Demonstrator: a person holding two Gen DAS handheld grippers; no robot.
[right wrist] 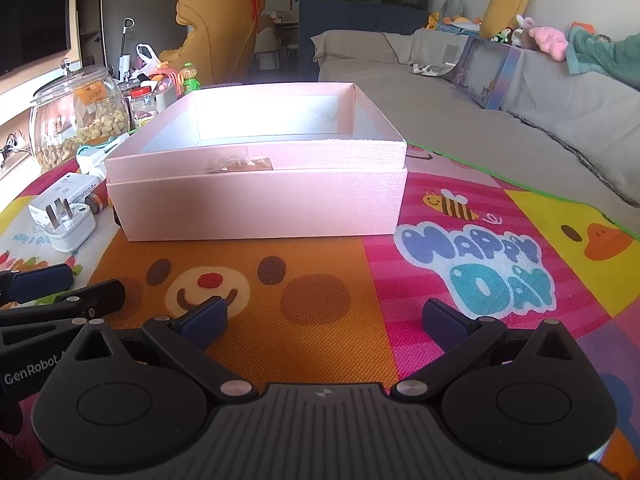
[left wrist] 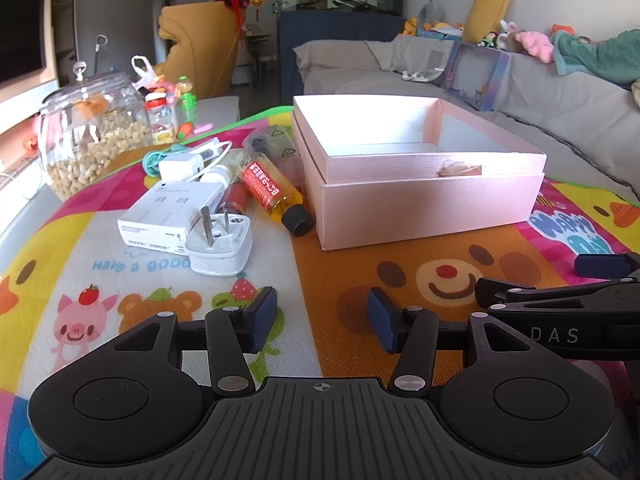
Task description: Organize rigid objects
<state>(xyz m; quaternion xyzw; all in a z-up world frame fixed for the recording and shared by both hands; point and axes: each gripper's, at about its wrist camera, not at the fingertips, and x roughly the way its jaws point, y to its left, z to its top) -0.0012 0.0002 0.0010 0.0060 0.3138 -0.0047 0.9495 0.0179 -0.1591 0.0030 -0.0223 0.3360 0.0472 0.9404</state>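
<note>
Your left gripper (left wrist: 322, 320) sits low at the bottom centre of its view, jaws apart and holding nothing, while your right gripper (right wrist: 325, 318) does likewise, spread wider.

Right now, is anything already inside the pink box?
No, the pink box shows only its bare white inner walls and floor, while the plug adapter and yellow bottle lie on the mat beside it.

Pale pink box (left wrist: 424, 200), white plug (left wrist: 220, 246), amber bottle (left wrist: 276, 188) with red label and black cap, all on a cartoon-animal play mat (right wrist: 460, 340) in pink, orange, yellow
</note>
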